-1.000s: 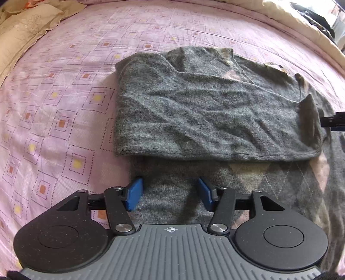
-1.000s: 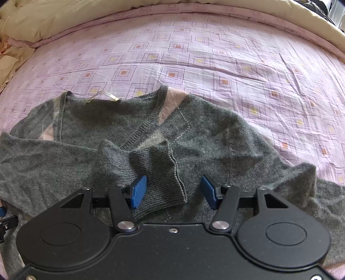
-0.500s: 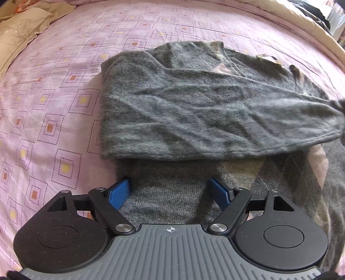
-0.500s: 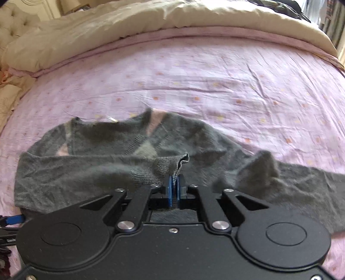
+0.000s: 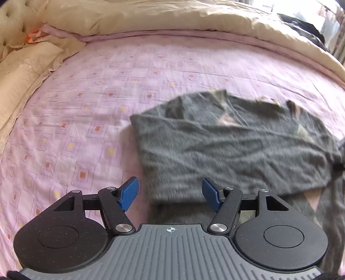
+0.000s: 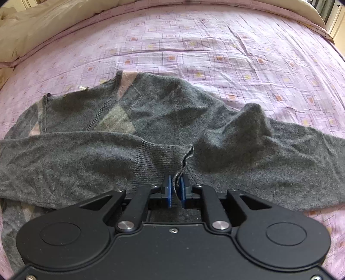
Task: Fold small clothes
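Sweater (image 6: 151, 120) spread mid-bed, soft, limp knit | right gripper (image 6: 175, 190) fingers easing apart, ribbed cuff (image 6: 163, 159) pinched between | left gripper (image 5: 170, 193) fingers wide, closing, empty | grip ribbed edges, they bunch least

Pink patterned bedsheet (image 5: 90, 120); beige quilt (image 5: 172, 17) along its far edge, pillow (image 5: 23, 71) at left.

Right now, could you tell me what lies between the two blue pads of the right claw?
In the right wrist view, the ribbed sleeve cuff of the grey sweater runs between the right claw's pads; its jaws are opening slightly.
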